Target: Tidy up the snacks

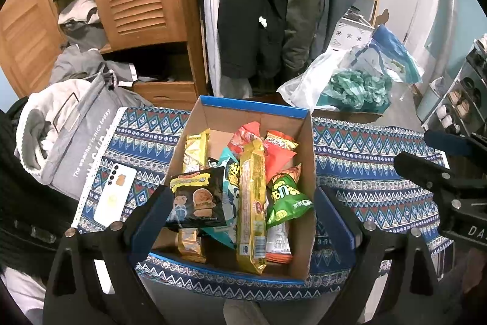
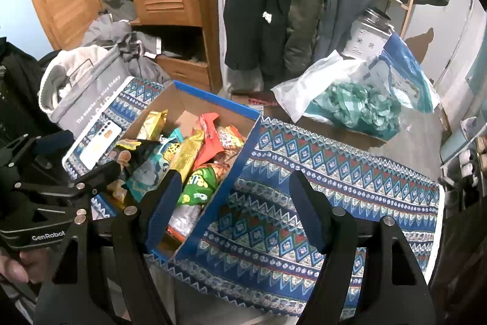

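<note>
Both tongs (image 1: pixel 243 221) (image 2: pixel 234 209) agape above box (image 1: pixel 310 160)

The left tool (image 1: pixel 243 209) is held with its two fingers spread wide, nothing between them. The right tool (image 2: pixel 234 203) is likewise spread wide and grips nothing. The two sit side by side, fairly near each other. A hand (image 2: pixel 13 264), apparently the person's left, holds the left tool's body.

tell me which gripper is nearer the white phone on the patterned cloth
Left. The left gripper hangs open over the snack box, just right of the white phone. The right gripper is open over the box's far side, further from it.
</note>
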